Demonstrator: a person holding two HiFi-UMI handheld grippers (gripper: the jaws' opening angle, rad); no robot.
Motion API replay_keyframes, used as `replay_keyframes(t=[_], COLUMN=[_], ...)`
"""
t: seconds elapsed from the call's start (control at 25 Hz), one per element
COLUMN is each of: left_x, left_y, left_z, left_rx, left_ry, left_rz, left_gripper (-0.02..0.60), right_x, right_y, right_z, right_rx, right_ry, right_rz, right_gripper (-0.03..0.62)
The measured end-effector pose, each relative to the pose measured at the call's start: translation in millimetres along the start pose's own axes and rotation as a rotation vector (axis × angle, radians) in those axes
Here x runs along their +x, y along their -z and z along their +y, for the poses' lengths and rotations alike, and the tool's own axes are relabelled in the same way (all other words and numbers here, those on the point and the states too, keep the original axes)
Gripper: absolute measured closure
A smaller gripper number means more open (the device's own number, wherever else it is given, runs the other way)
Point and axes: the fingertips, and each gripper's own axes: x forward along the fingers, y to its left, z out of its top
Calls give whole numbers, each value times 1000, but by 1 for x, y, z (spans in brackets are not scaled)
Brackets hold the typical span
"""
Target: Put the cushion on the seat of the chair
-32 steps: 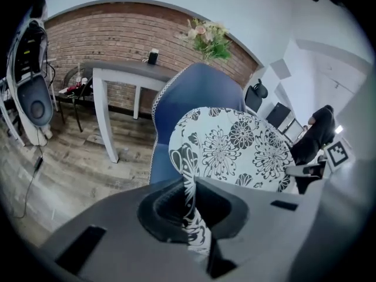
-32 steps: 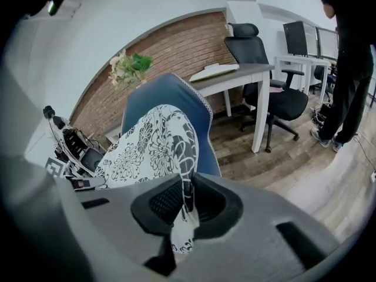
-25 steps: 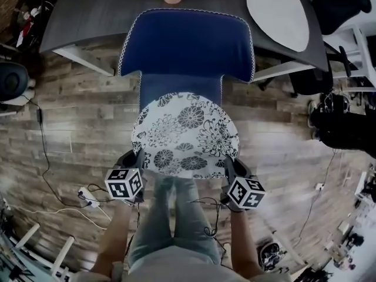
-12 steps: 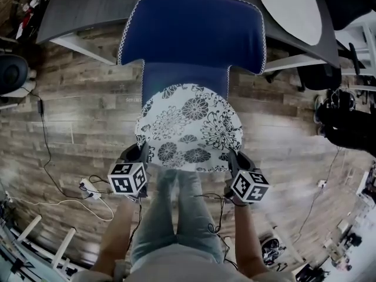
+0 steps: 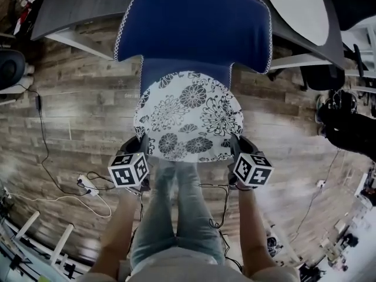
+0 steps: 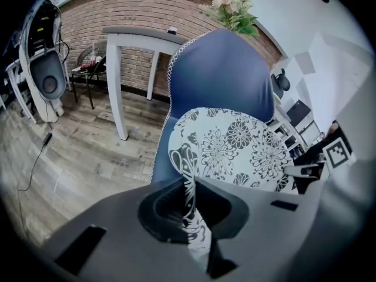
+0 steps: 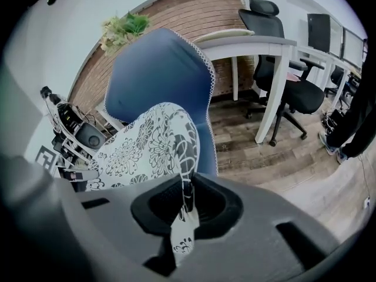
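In a room of wood-plank floor [image 5: 76, 113], grey desk [image 5: 82, 4] and brick wall [image 6: 117, 16], the round floral cushion [image 5: 188, 115] is held roughly level, face up, over the blue chair [image 5: 194, 28] seat, its near rim clamped by the left gripper [image 6: 189, 192] and right gripper [image 7: 187, 195] and spread ahead between them.

The cushion [image 5: 188, 116] is further forward over the chair [image 5: 194, 22] than a second ago; less of the blue seat [image 5: 154, 75] shows beyond it. The left gripper [image 5: 141, 143] and right gripper [image 5: 234, 143] have advanced with it; the chair looms larger in both gripper views.
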Motion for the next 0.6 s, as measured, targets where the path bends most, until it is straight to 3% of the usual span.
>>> replay_keyframes(t=[0.6], left_x=[20], left_y=[14], left_z=[5], left_rx=[-122], left_ry=[-31], left_rz=[-9], left_gripper=[563], right_x=[36], right_y=[-27], right_z=[-13], right_rx=[-112], right_ry=[6], right_rz=[76], right_gripper=[565])
